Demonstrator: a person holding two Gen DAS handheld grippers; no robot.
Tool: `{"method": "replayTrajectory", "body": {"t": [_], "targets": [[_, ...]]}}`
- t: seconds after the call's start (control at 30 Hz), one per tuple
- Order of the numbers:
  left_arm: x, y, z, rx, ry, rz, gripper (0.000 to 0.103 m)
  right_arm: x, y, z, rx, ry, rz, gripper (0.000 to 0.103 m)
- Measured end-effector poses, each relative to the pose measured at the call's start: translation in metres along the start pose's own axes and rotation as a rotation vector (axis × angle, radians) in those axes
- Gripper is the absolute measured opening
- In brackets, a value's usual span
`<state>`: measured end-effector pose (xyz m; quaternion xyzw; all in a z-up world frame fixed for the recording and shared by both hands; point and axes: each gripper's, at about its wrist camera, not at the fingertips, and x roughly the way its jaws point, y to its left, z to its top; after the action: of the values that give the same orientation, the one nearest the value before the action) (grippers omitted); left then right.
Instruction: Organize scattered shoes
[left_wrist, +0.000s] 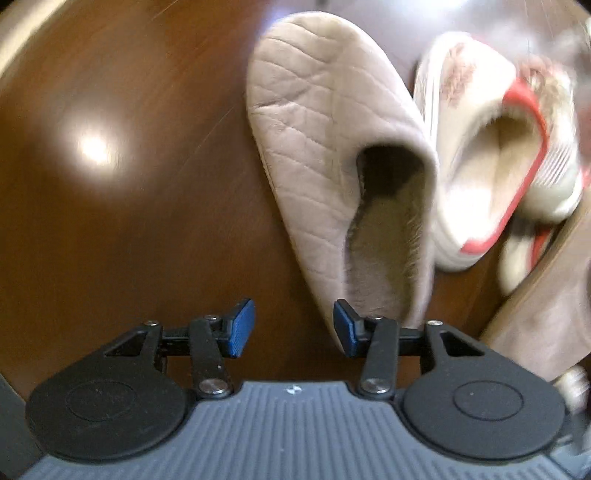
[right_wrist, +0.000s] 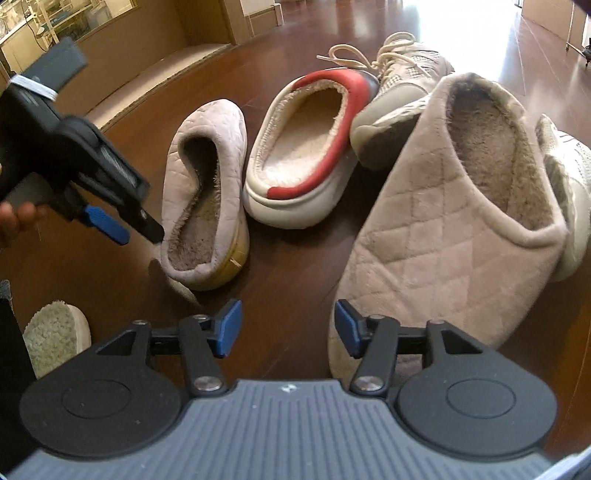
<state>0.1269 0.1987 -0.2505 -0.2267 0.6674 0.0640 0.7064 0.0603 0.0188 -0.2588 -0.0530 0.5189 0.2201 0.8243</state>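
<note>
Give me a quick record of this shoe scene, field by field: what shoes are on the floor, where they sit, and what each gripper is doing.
surface: dark wooden floor
quilted slipper, left: on its side, heel toward camera
red-trimmed clog: beside it, its far end against the laced sneaker
quilted slipper, right: nearest, propped against another shoe
left gripper: open, tips by the left slipper's heel
right gripper: open, nothing between the jaws, near the right slipper's toe
</note>
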Motion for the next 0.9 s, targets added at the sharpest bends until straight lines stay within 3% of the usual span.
{"method": "replayTrajectory", "body": {"t": [0.1, 0.17, 0.2, 0.23, 0.27, 0.4, 0.53, 0.67, 0.73, 0.9], "targets": [[0.0, -0.015, 0.0, 0.084, -0.026, -0.002, 0.053, 0.001, 0.0, -0.002, 0.0, 0.009, -0.002, 0.054], [0.015, -0.025, -0.002, 0.11, 0.015, -0.01, 0.053, 0.001, 0.002, -0.001, 0.003, 0.01, -0.003, 0.055], [0.022, -0.025, -0.003, 0.124, 0.028, -0.001, 0.05, 0.001, 0.003, 0.0, 0.004, 0.009, -0.003, 0.055], [0.03, -0.025, -0.003, 0.137, 0.04, 0.008, 0.025, 0.002, 0.004, 0.002, 0.005, 0.006, -0.002, 0.055], [0.031, -0.025, -0.004, 0.159, 0.038, 0.024, 0.018, 0.002, 0.004, 0.003, 0.004, 0.004, -0.003, 0.055], [0.017, -0.015, -0.006, 0.286, -0.016, 0.105, 0.008, -0.001, 0.002, 0.005, -0.012, 0.0, -0.011, 0.055], [-0.014, 0.014, 0.006, 0.321, -0.099, 0.167, 0.005, -0.003, 0.0, 0.006, -0.065, 0.002, 0.003, 0.055], [-0.047, 0.034, 0.013, 0.355, -0.231, 0.23, 0.005, 0.003, 0.015, 0.021, -0.251, -0.022, 0.046, 0.049], [-0.051, 0.039, 0.015, 0.333, -0.248, 0.224, 0.005, 0.008, 0.032, 0.039, -0.397, -0.073, 0.064, 0.04], [-0.049, 0.049, 0.013, 0.307, -0.281, 0.206, 0.005, 0.022, 0.08, 0.091, -0.771, -0.235, 0.081, 0.034]]}}
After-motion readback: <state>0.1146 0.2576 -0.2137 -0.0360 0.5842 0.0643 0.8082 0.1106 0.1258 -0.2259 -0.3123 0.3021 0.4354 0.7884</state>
